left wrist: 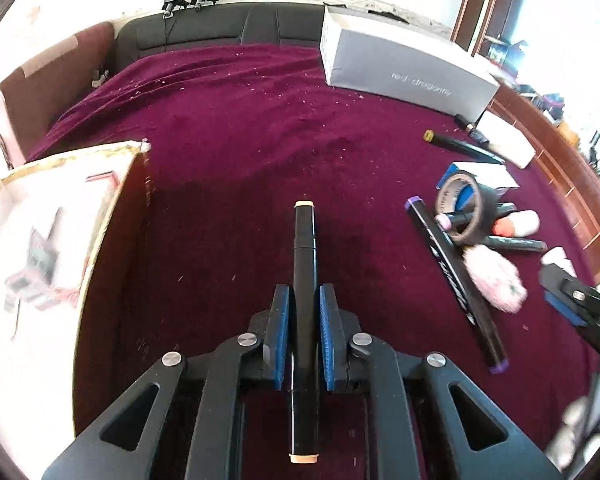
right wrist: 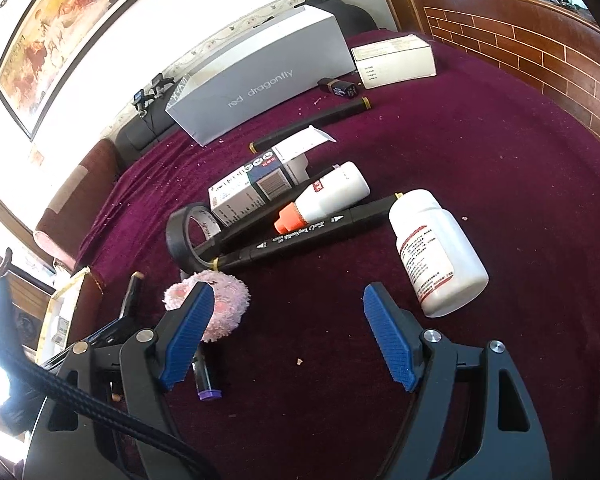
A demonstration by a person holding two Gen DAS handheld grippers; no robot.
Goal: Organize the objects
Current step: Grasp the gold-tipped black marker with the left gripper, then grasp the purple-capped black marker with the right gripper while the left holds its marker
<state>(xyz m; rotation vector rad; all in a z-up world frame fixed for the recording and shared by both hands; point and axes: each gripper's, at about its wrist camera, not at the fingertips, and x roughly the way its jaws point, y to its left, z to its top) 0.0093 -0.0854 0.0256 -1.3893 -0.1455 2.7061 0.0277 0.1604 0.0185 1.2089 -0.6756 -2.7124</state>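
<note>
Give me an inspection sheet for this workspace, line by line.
Surface: maroon cloth, speckled with crumbs.
Job's things: black marker in left gripper; open tray box at left; loose markers, tape roll, white bottle, glue bottle.
Clutter: pink puff, grey shoebox.
Grippers: left shut on marker; right gripper open, empty.
Cables: braided cable.
Surroundings: framed painting, brick-pattern wall.

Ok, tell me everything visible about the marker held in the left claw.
The marker is a slim black double-ended pen, glossy like plastic, with a peach-coloured cap band at each end. The left claw is shut on its middle, blue pads pressing both sides. It runs along the claw's line, one end pointing forward over the maroon cloth, the other back between the arms. Nothing else touches it; the open box is at its left.
</note>
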